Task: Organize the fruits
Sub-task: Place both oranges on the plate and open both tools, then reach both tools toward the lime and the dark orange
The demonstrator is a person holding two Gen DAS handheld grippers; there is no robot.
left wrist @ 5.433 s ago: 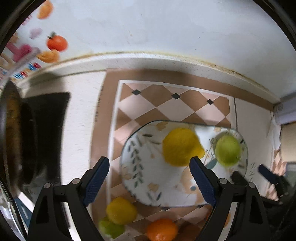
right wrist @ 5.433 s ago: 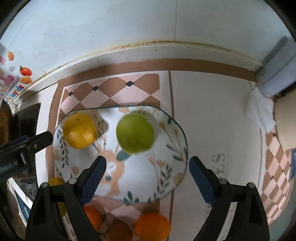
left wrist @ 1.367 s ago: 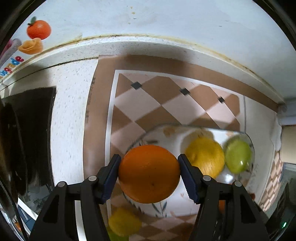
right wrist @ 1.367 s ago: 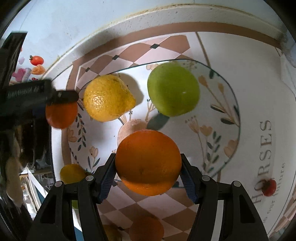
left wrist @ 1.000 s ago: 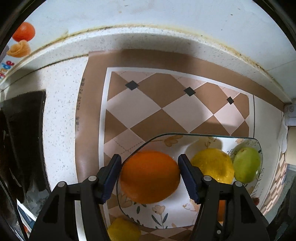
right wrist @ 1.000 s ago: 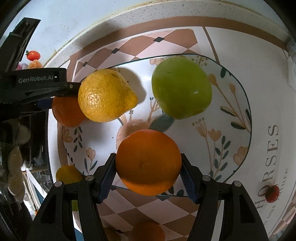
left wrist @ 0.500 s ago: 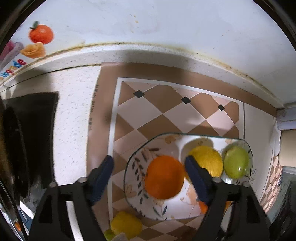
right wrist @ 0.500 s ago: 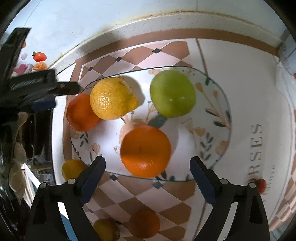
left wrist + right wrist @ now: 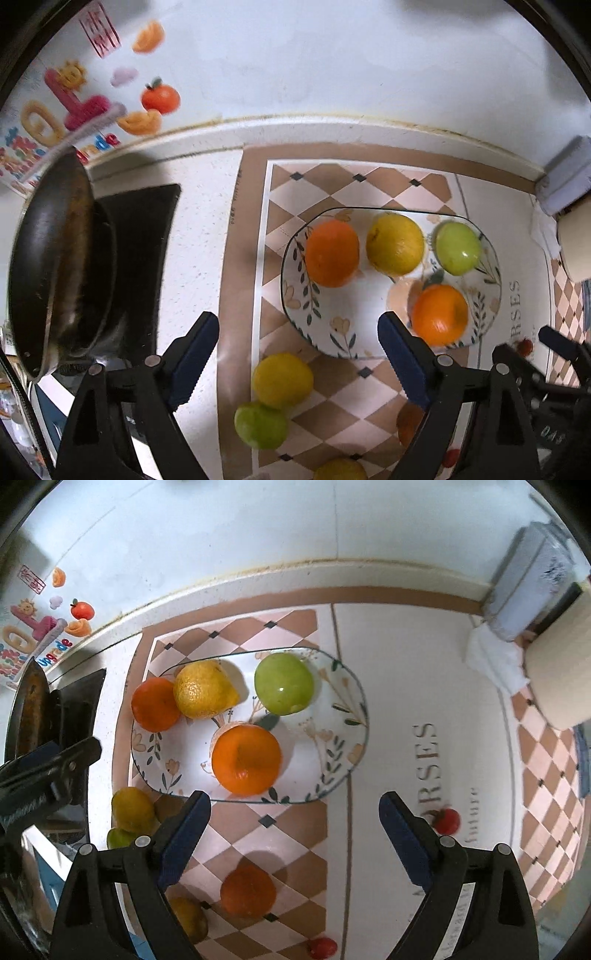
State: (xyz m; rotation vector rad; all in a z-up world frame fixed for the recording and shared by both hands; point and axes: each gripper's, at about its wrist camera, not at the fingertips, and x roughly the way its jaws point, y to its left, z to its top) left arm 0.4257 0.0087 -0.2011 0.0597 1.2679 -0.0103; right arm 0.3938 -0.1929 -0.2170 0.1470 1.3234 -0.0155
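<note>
Fruit is seen gathered on the floral plate (image 9: 332,775): an orange (image 9: 155,704) at its left edge, touching a lemon (image 9: 203,689), a green apple (image 9: 284,684) toward the back, and a second orange (image 9: 246,759) at the front, close to the near rim. Bare plate is left at the right end and along the front left.

Both grippers are held above the counter, pointed steeply down. The left gripper (image 9: 298,363) has just been opening and its jaws are now spread wide with nothing between them; the plate's near-left rim is framed in the gap. The right gripper (image 9: 294,834) is likewise parted wide and empty, its fingers (image 9: 402,834) set apart over the plate's front rim and the checkered mat (image 9: 280,834).

Loose fruit is still left off the plate. A lemon (image 9: 282,380) and a green apple (image 9: 261,424) lie touching each other just past the plate's near-left corner, at the mat's brown border. Another orange (image 9: 248,890) sits alone on the mat in front of the plate, and one more yellow fruit (image 9: 188,919) is partly hidden behind the right gripper's left finger.

Open mat is found between the plate's front rim and that orange. To the left, room is cut off by a dark pan (image 9: 59,266) on the black hob.
</note>
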